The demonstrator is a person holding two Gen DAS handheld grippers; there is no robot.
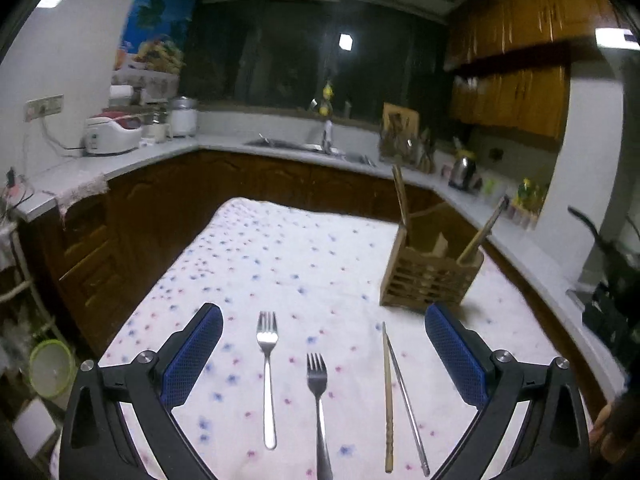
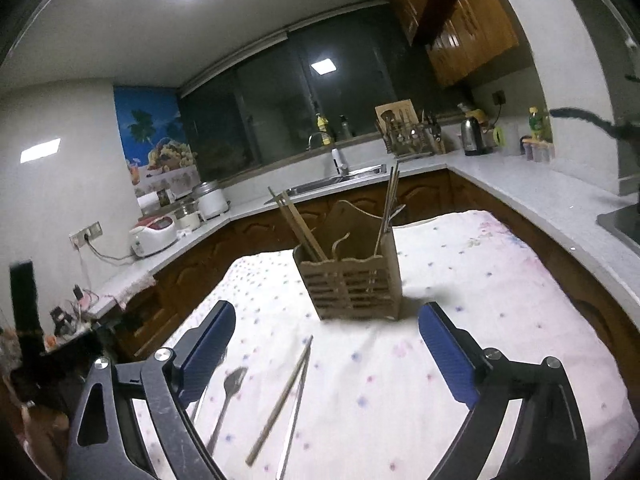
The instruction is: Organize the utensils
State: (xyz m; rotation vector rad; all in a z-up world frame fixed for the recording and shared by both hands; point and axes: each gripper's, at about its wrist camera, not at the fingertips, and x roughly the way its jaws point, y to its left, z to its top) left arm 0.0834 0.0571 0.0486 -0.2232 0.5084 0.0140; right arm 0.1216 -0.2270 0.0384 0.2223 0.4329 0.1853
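Observation:
Two metal forks lie on the flowered tablecloth (image 1: 280, 264) in the left wrist view: one to the left (image 1: 268, 376) and one nearer the camera (image 1: 319, 404). Beside them lie a wooden chopstick (image 1: 388, 400) and a metal chopstick (image 1: 408, 404). A slatted wooden utensil holder (image 1: 430, 280) stands beyond, with chopsticks in it. My left gripper (image 1: 324, 352) is open above the forks. In the right wrist view my right gripper (image 2: 326, 356) is open and empty above the wooden chopstick (image 2: 280, 400) and metal chopstick (image 2: 296, 412), short of the holder (image 2: 352, 284). A fork (image 2: 226, 404) lies left.
A kitchen counter (image 2: 520, 188) with a sink (image 2: 340, 182), rice cookers (image 2: 154, 236), a kettle (image 2: 472, 136) and a utensil rack (image 2: 408, 136) wraps around the table. A drop lies beyond the table's edges on the left and far sides.

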